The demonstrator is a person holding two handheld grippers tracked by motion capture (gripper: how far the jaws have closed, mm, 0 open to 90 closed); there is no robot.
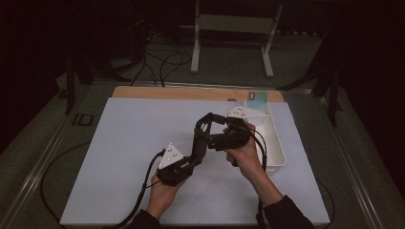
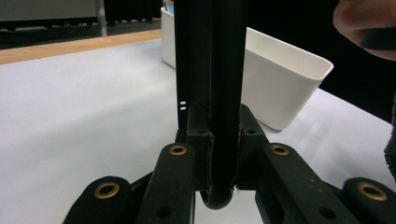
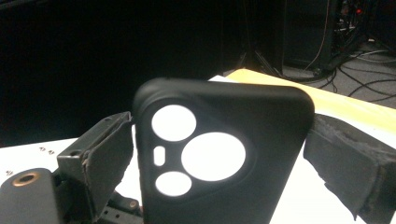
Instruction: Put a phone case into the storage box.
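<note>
High view: phone case (image 1: 204,128) clamped by left gripper (image 1: 199,143), between right gripper (image 1: 213,130) jaws

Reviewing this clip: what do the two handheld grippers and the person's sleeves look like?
Both the left gripper and the right gripper are black, with linked arms pinned by brass-coloured rivets and worn dark pads on the jaws. Each carries a pale three-cornered plate on top and trails a black cable. The person's sleeves are dark.
</note>
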